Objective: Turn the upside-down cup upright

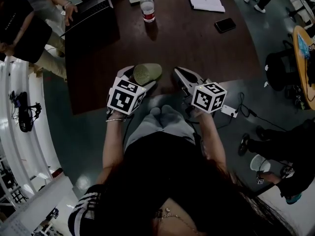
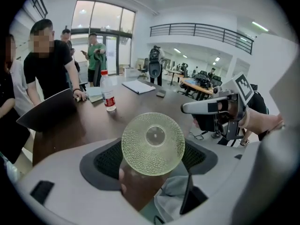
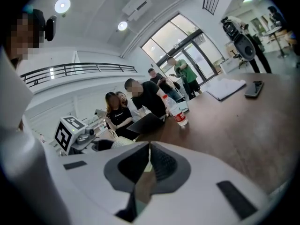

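The cup (image 2: 153,144) is pale green, translucent and beaded.

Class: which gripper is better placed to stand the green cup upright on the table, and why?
Left. The left gripper clamps the cup in its jaws, base facing that gripper's camera. The right gripper is shut, empty, and apart from the cup.

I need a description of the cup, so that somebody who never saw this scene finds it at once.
At the near edge of the dark brown table, the left gripper is shut on the cup. It is pale green with a beaded surface, unlike the clear bottle with a red label farther back.
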`<state>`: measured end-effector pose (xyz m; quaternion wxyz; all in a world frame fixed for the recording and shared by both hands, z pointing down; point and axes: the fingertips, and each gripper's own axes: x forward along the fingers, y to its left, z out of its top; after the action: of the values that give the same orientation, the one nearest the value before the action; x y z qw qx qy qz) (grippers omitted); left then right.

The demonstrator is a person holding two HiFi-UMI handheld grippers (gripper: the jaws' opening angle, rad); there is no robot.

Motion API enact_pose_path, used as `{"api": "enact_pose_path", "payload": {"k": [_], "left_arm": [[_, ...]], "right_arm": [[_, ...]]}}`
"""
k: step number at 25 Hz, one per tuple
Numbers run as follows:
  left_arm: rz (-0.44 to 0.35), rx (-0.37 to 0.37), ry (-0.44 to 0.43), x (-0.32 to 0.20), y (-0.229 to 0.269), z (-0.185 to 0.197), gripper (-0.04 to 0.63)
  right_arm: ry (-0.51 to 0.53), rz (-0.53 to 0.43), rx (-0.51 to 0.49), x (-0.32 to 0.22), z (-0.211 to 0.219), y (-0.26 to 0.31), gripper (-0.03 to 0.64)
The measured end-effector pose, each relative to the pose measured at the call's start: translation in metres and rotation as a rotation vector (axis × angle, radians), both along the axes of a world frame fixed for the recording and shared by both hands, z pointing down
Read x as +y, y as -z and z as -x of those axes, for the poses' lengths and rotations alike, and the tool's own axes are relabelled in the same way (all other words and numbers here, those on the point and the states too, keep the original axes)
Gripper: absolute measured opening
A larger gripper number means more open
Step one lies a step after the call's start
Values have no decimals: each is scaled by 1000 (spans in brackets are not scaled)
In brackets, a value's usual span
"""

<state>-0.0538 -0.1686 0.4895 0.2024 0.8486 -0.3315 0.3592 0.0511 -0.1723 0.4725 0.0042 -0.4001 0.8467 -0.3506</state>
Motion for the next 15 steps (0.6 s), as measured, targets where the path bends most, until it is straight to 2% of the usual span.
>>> {"api": "enact_pose_path", "payload": {"k": [6, 12, 15], "left_arm": [[53, -55, -21, 0, -21, -3, 391], [80, -176, -54, -8, -51, -4, 391], [103, -210, -75, -9, -62, -7, 391]], "right_arm": [[-23, 0, 12, 0, -8, -5, 17], [-34, 19, 0, -1, -13, -13, 17], [-37, 30, -9, -1, -14, -18, 17]]}}
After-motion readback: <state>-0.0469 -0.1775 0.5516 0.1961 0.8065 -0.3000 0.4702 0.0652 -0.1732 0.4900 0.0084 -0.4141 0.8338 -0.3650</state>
